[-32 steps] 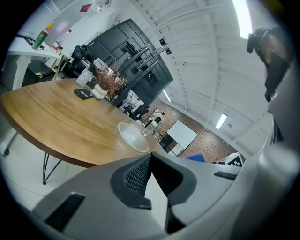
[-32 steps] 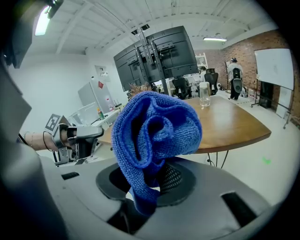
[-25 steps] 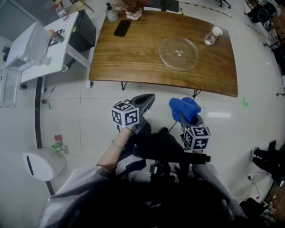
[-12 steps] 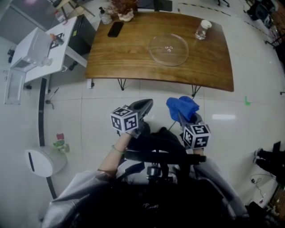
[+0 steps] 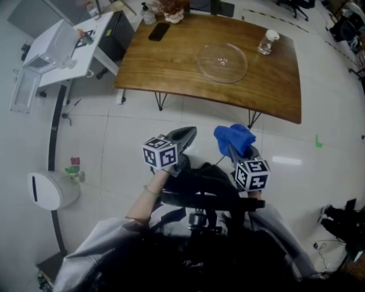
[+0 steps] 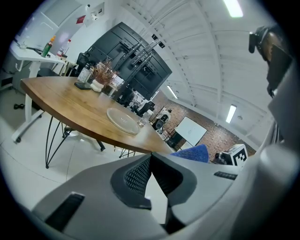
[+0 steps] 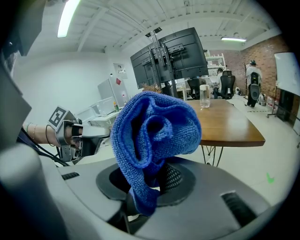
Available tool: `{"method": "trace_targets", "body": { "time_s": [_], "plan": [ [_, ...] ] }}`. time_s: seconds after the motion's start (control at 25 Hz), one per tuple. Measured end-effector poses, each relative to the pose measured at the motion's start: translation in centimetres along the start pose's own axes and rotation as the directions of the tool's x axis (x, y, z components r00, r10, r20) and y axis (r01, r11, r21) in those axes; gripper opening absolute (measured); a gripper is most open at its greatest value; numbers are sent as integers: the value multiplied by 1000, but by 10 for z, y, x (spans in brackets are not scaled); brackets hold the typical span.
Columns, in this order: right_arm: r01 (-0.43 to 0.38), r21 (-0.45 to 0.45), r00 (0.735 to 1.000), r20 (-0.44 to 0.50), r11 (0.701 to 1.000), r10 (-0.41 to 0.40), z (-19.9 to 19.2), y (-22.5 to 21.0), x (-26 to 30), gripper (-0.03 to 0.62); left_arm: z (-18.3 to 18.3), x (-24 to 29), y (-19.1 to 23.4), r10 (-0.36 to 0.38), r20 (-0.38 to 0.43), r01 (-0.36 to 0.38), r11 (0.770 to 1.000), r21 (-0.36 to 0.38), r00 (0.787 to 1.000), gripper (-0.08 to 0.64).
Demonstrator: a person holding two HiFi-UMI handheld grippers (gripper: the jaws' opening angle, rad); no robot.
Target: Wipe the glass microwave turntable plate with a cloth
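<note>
- The plate (image 5: 222,61) lies flat and bare on the bench (image 5: 165,65), well apart from both grippers.
- A glass jar (image 5: 266,43) stands near the plate; its contents are unclear.
- Left gripper (image 5: 190,132): jaws together, gripping nothing.
- Right gripper (image 5: 234,151): jaws clamped on a bunched blue cloth (image 5: 235,137).

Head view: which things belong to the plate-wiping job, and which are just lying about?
Job: glass plate on the wooden table; blue cloth, clamped between the jaws of the right gripper.
Lying about: phone, jar, dried flowers, white bin on the floor.
</note>
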State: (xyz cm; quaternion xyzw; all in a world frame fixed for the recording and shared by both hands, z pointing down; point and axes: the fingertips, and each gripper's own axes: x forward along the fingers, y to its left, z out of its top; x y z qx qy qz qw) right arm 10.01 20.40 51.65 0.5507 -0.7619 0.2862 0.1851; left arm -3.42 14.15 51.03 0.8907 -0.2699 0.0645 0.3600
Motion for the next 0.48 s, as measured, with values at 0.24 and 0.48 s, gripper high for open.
{"method": "trace_targets", "body": {
  "time_s": [0.24,0.48],
  "plan": [
    [-5,-2,1000,1,1000,5,-7,-4,-7,115,-5,-3,-2,32,16,-32,999,1,999,0],
    [-4,2,1000,-3,1000,4,-11,-6,-10,115,-10,-3,-4,35,19,-35,999,-17,999,0]
  ]
}}
